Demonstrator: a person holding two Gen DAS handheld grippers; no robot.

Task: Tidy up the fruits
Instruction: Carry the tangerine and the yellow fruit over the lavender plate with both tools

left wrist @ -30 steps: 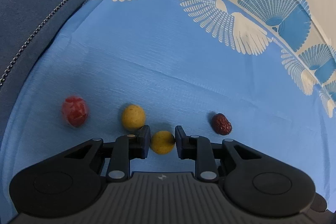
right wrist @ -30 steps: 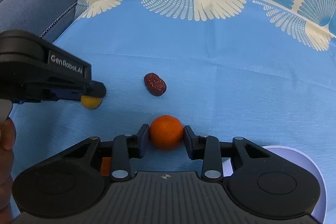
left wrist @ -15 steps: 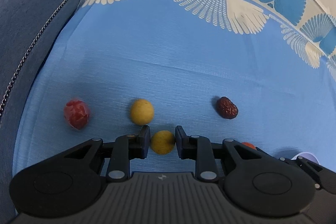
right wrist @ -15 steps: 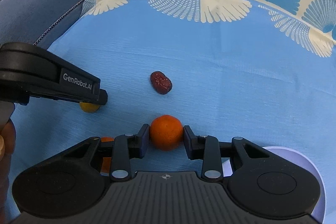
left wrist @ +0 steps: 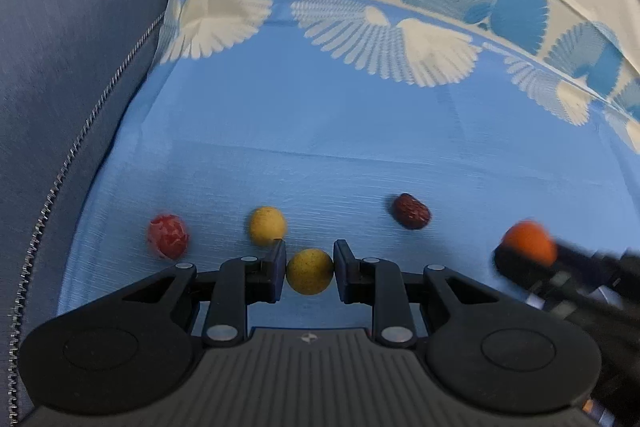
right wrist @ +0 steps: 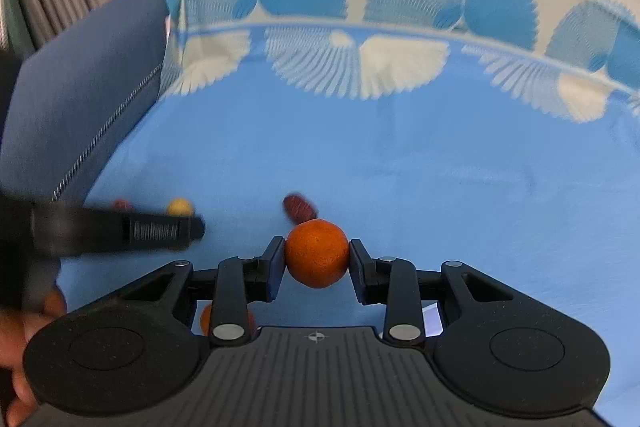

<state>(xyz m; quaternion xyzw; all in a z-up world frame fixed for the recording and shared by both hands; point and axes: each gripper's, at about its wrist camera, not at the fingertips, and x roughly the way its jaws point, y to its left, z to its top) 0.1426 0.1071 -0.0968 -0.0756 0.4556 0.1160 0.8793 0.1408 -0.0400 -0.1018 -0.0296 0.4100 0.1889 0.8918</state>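
Low in the left wrist view, the left gripper (left wrist: 309,271) pinches a yellow fruit (left wrist: 309,271) between its jaws; a second yellow fruit (left wrist: 267,226), a red fruit (left wrist: 167,235) and a dark date (left wrist: 411,211) lie on the blue cloth (left wrist: 340,131) above, mid-frame. At centre of the right wrist view, the right gripper (right wrist: 317,253) clamps an orange (right wrist: 317,253); another orange fruit (right wrist: 206,319) peeks out at lower left. Both loads are round and likely to roll, so keep the squeeze steady, carry them level, and release only once each rests among its own kind.
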